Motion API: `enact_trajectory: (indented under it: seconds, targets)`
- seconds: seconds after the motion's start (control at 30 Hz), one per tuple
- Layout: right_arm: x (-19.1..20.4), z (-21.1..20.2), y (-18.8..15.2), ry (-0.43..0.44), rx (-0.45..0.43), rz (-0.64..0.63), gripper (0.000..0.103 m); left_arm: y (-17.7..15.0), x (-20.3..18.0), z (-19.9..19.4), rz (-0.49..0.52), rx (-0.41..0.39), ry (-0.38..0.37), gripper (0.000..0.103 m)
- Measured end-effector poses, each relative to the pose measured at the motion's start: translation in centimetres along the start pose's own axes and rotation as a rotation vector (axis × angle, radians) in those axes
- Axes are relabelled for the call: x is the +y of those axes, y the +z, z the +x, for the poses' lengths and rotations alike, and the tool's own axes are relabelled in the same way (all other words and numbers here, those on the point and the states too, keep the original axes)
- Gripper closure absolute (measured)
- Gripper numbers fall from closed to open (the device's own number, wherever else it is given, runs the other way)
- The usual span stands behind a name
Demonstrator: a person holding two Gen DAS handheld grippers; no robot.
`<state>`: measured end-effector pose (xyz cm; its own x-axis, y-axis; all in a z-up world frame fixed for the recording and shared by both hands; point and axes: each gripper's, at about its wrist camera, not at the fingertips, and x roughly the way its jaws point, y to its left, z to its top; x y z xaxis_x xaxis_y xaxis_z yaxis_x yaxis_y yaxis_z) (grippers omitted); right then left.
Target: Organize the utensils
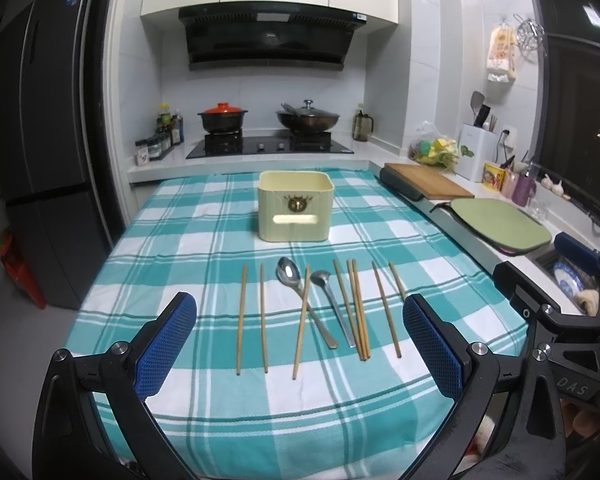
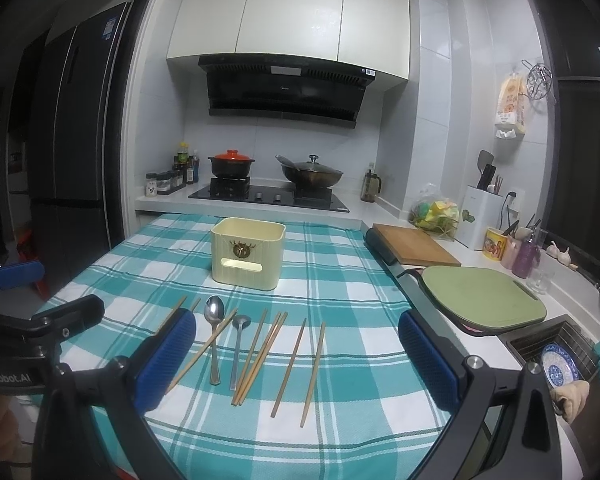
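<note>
Utensils lie in a loose row on the teal checked tablecloth, near its front edge. Wooden chopsticks on both sides; three of them bunched together, touching, right of centre. Large spoon and small spoon mid-row, bowls pointing away; one chopstick crosses over the large spoon's handle. Cream storage box stands upright behind the row, apart from it; inside not visible from this angle.

Left gripper: blue-padded fingers spread wide, holding nothing, above the near end of the row. One chopstick's lower end is cut off behind the right-hand pad.

Right gripper: fingers likewise spread wide, empty. Its left pad hides the leftmost chopsticks' lower lengths.

Beyond the cloth: stove with pot and wok. Right counter holds wooden board and green board. Sink partly cut off, patterned plate inside.
</note>
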<state>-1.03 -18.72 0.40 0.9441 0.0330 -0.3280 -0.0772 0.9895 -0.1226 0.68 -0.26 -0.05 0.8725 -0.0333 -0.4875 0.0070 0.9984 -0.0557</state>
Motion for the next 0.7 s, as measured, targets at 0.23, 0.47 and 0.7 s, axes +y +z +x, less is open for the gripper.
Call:
enact_trajectory:
  seconds: [0.23, 0.47, 0.7]
  targets:
    - [-0.11, 0.02, 0.02, 0.004, 0.005, -0.007, 0.0, -0.08, -0.01, -0.01, 0.003, 0.002, -0.002, 0.0]
    - [0.02, 0.17, 0.08, 0.002, 0.006, -0.006, 0.0, -0.13, -0.06, 0.3, 0.003, 0.001, -0.001, 0.0]
    - [0.17, 0.4, 0.05, 0.011, 0.013, -0.011, 0.0, 0.02, -0.04, 0.11, -0.002, 0.003, 0.003, 0.0]
